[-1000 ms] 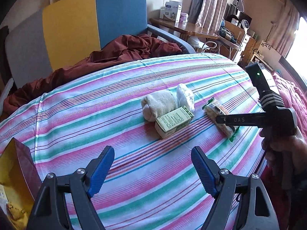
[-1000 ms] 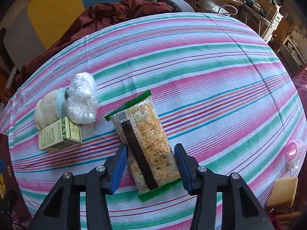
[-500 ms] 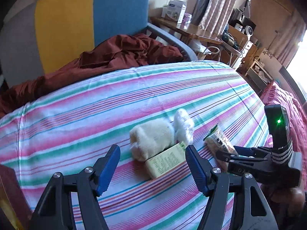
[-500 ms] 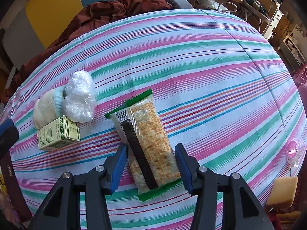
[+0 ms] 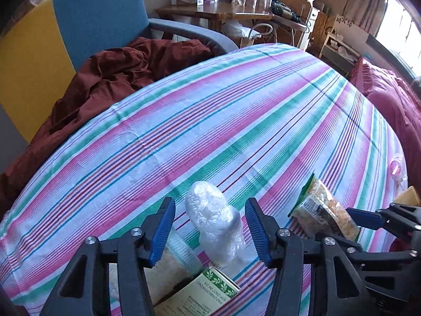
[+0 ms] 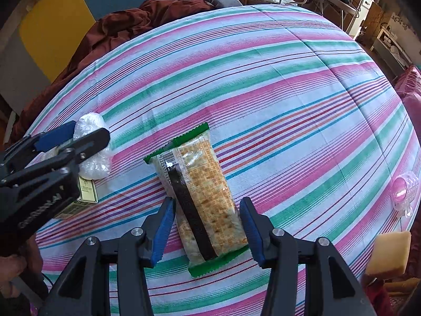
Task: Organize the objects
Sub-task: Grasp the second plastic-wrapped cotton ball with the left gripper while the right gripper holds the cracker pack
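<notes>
Lying: one cracker packet [image 6: 202, 197], one box [image 5: 202, 293].

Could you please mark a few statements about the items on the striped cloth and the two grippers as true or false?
1. The cracker packet lies between the right gripper's fingers. True.
2. The left gripper straddles the pink hair roller. False: its closing jaws flank the clear plastic bundle, pads not yet touching.
3. The green-printed box sits beside that bundle. True.
4. The cracker packet has a red wrapper. False: its ends are green.
</notes>
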Tool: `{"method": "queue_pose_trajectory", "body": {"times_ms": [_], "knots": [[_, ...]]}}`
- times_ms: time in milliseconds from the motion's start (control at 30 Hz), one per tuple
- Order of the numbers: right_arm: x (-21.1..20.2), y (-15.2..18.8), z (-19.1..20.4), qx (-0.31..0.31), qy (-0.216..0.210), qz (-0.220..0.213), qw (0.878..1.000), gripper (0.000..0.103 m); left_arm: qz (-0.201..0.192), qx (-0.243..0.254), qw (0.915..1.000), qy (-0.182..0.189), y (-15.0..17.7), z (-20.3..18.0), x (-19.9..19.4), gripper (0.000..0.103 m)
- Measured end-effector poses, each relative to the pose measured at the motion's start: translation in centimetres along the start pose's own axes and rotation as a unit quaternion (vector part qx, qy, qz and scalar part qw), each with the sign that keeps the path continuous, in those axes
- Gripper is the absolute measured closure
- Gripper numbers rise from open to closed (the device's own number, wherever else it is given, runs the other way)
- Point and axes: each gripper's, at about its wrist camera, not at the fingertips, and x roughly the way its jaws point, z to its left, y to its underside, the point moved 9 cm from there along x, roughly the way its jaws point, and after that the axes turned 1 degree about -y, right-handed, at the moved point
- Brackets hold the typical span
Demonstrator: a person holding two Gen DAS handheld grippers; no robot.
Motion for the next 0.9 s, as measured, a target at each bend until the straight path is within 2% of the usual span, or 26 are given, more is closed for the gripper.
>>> {"method": "queue_pose_trajectory", "body": {"times_ms": [33, 67, 200, 333, 433, 567, 700, 800, 900], "knots": [[0.0, 0.0, -0.1, 0.001, 0.000, 0.000, 1.000, 0.051, 0.005, 0.006, 1.0000, -0.002, 0.0, -0.3, 0.6, 0.059], [0.0, 0.0, -0.1, 0.002, 0.000, 0.000, 1.000, 0.051, 0.008, 0.015, 0.9999, -0.002, 0.0, -0.7, 1.0, 0.064], [0.1, 0.1, -0.4, 0.004, -0.003, 0.001, 1.000, 0.051, -0.020, 0.067, 0.9975, -0.011, -0.1, -3.0, 0.6, 0.068], [0.1, 0.2, -0.5, 0.000, 0.002, 0.001, 1.000, 0.051, -0.062, 0.035, 0.9974, -0.006, 0.1, -2.4, -2.9, 0.068], [0.2, 0.3, -0.3, -0.017, 0.017, -0.001, 1.000, 0.051, -0.086, 0.015, 0.9962, 0.005, 1.8, -1.9, -6.5, 0.068], [0.2, 0.6, 0.1, -0.042, 0.038, -0.004, 0.998, 0.052, -0.085, -0.004, 0.9964, 0.001, 6.7, -1.1, -10.2, 0.068], [0.1, 0.9, 0.4, -0.053, 0.043, -0.009, 0.998, 0.053, -0.059, -0.062, 0.9963, -0.013, 13.4, 1.2, -11.9, 0.068], [-0.1, 1.3, 1.5, -0.070, 0.022, -0.011, 0.997, 0.057, -0.025, -0.117, 0.9926, -0.020, 18.3, 2.7, -12.0, 0.068], [-0.2, 1.9, 3.4, -0.096, -0.010, -0.009, 0.995, 0.057, 0.002, -0.142, 0.9893, -0.033, 22.2, 3.3, -11.2, 0.068]]}}
